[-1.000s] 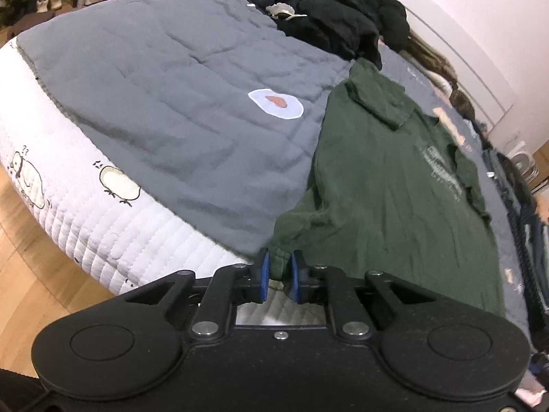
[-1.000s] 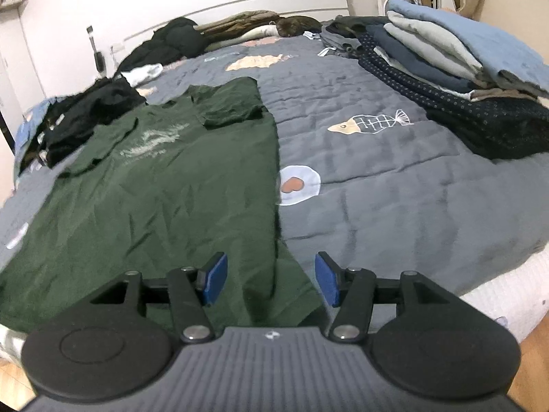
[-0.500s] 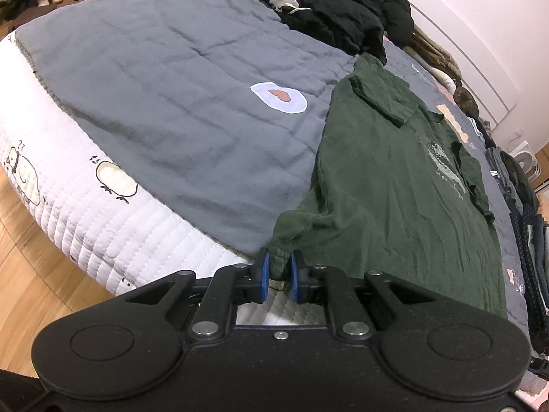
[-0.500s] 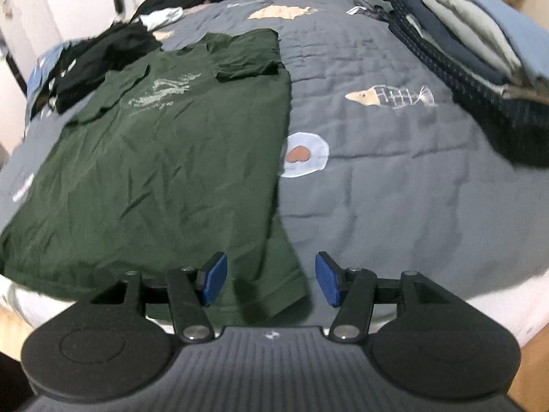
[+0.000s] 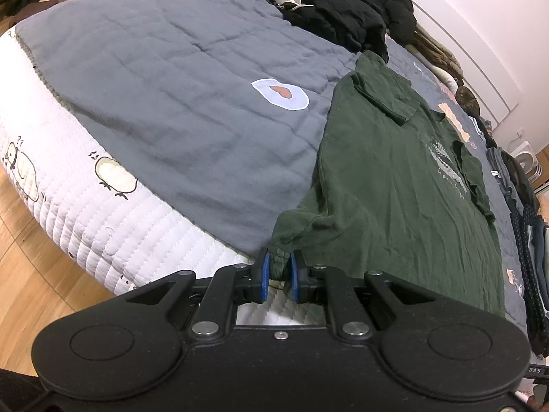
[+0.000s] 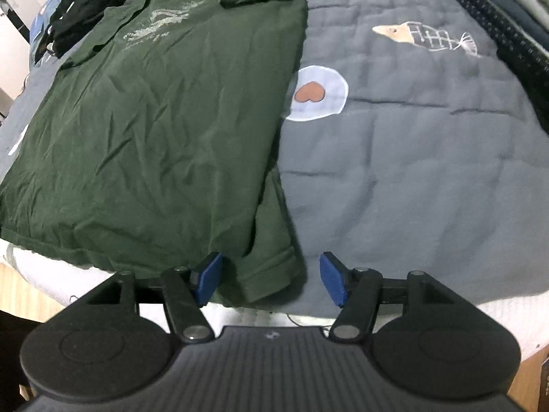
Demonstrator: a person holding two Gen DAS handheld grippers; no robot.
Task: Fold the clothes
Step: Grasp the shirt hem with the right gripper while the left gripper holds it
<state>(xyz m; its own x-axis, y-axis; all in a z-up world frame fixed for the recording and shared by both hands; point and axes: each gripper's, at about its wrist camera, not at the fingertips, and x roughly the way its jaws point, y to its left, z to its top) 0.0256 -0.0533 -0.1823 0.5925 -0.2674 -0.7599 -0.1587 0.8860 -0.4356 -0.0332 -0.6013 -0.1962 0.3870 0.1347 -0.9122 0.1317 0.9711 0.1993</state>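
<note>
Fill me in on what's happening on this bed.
A person with a gripper in each hand is folding a dark green T-shirt spread flat on the grey quilt. The left gripper is clamped on one bottom hem corner. The right gripper is opening over the other corner, its pads not yet pressing the cloth.

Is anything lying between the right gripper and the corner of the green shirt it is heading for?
Nothing visible. The right gripper has its jaws opening, and the green shirt corner lies bare on the grey quilt just ahead, untouched by the pads.
</note>
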